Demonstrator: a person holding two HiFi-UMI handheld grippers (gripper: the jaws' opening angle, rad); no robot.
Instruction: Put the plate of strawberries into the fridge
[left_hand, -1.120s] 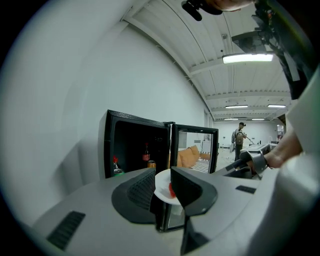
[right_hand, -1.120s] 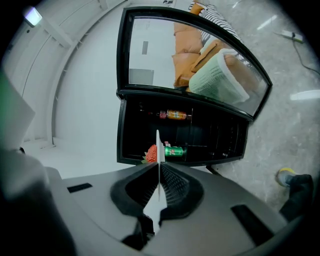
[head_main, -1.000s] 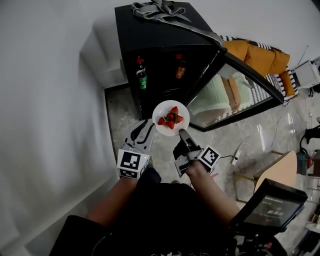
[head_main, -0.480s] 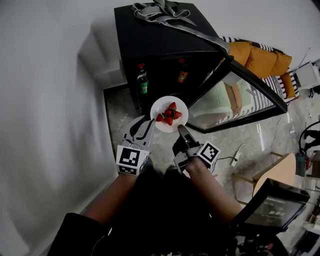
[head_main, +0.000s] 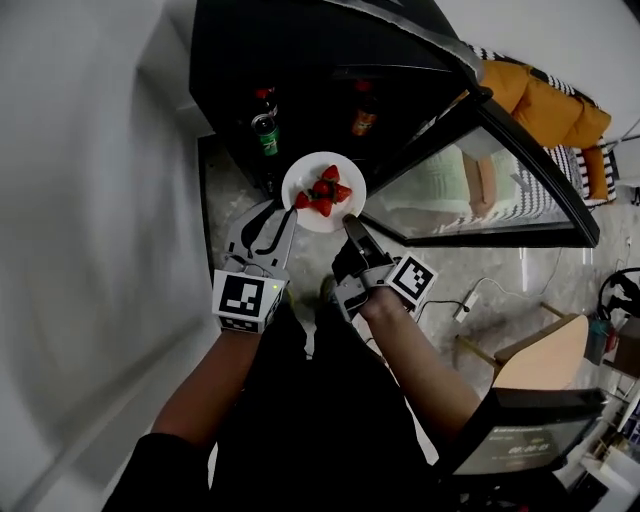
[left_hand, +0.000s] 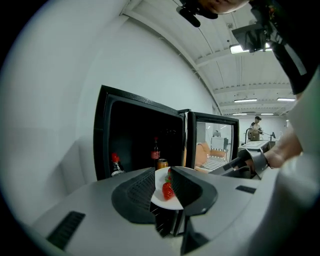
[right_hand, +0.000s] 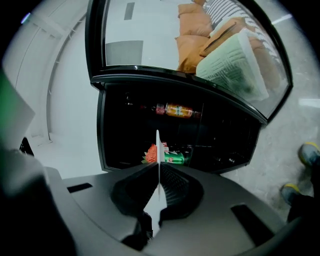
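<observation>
My left tool (head_main: 285, 215) and right tool (head_main: 348, 222) each pinch the near rim of the plate of strawberries (head_main: 322, 190), held level just before the open fridge (head_main: 300, 60), straight ahead of both.

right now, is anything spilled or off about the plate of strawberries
Nothing stands out: the left gripper and right gripper hold the plate by its rim, the strawberries sit piled in its middle, and the fridge stands open ahead.
</observation>
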